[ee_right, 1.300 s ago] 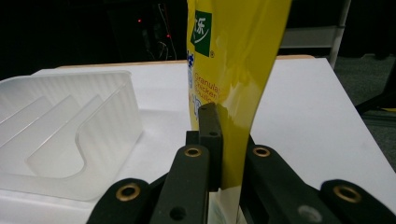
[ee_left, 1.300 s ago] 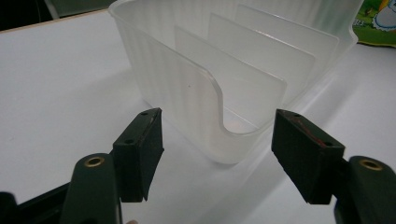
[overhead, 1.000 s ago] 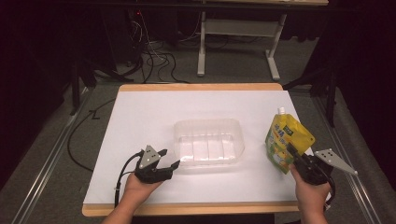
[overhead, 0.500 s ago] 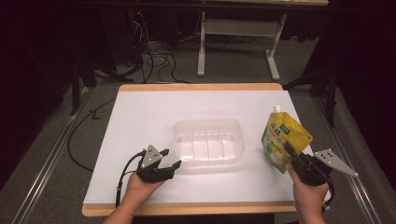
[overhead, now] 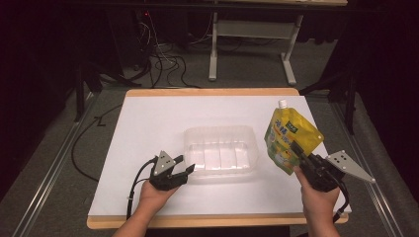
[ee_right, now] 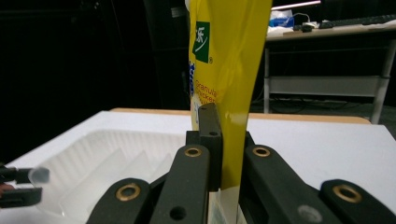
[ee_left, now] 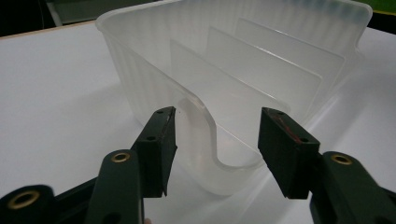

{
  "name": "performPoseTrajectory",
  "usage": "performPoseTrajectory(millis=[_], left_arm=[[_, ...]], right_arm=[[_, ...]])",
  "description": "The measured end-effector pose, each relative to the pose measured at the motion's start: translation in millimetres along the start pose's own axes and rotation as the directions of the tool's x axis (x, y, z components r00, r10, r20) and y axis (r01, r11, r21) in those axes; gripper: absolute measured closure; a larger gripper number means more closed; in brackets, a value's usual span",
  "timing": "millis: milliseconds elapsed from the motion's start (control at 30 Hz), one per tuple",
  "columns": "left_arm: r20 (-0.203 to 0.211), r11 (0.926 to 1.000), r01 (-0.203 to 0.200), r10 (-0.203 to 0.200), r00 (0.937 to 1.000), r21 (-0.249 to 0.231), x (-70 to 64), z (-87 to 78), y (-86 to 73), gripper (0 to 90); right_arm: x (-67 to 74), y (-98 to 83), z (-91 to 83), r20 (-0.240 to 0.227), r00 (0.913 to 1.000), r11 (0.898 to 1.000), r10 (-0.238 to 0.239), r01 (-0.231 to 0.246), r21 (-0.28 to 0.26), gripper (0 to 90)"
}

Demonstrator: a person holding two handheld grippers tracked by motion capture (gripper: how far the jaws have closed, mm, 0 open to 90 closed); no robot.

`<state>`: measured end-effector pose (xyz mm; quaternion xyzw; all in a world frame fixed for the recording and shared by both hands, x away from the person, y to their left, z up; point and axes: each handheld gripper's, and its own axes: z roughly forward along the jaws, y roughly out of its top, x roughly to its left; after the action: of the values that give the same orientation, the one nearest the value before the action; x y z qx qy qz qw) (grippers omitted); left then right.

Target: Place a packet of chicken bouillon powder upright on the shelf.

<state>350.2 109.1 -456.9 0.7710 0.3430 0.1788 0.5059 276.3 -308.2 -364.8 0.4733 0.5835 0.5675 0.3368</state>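
Note:
A clear plastic tray with inner dividers lies in the middle of the white mat. My left gripper sits at its near left corner, open, its jaws straddling the tray's corner rim without closing on it. My right gripper is shut on a yellow spouted pouch, held upright above the mat just right of the tray. In the right gripper view the pouch is pinched between the jaws, with the tray lower left.
A white mat covers the wooden table. Beyond the table's far edge are floor cables and a desk frame. A metal rail runs along the left.
The right gripper has carried the pouch a little left toward the tray and up. The left gripper has stayed at the tray's corner.

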Motion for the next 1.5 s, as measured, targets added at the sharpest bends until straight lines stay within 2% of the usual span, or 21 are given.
performPoseTrajectory(millis=[300,367,567,600,733,933,1033,1500], left_arm=[[-0.023,1.0,0.002,-0.003,0.9997,-0.003,-0.7,1.2,0.5,51.3],[-0.024,1.0,-0.003,0.003,0.9997,-0.001,-0.9,1.1,0.3,51.5],[-0.045,0.9995,-0.025,0.026,0.9986,0.018,-3.1,3.2,-1.5,53.3],[-0.054,0.999,-0.037,0.038,0.9978,0.026,-3.8,3.4,-2.0,53.5],[-0.055,0.9989,-0.036,0.038,0.9978,0.029,-4.4,3.7,-2.2,53.8],[-0.068,0.9986,-0.04,0.043,0.9968,0.034,-5.9,5.1,-3.1,53.7],[-0.068,0.9986,-0.039,0.041,0.9968,0.036,-5.8,5.4,-3.2,53.8],[-0.077,0.9986,-0.036,0.039,0.9963,0.038,-6.0,5.8,-3.5,55.4]], right_arm=[[14.8,17.9,11.3,-0.042,0.9991,0.999,0.009,-0.01,-0.037,90.0],[23.2,23.5,17.0,-0.064,0.998,0.999,0.005,-0.008,-0.048,90.0],[36.5,28.1,32.3,-0.087,0.9962,0.999,0.011,-0.015,-0.045,90.0],[40.1,27.8,39.8,-0.094,0.9954,0.999,0.02,-0.024,-0.038,90.0],[43.3,25.0,51.7,-0.102,0.9941,0.999,0.037,-0.039,-0.019,90.0],[47.6,10.9,73.1,-0.085,0.9947,0.998,0.058,-0.058,0.012,90.0],[47.6,5.3,77.9,-0.078,0.9946,0.997,0.069,-0.068,0.022,90.0],[50.8,-10.4,90.1,-0.046,0.9972,0.997,0.06,-0.058,0.044,90.0]])
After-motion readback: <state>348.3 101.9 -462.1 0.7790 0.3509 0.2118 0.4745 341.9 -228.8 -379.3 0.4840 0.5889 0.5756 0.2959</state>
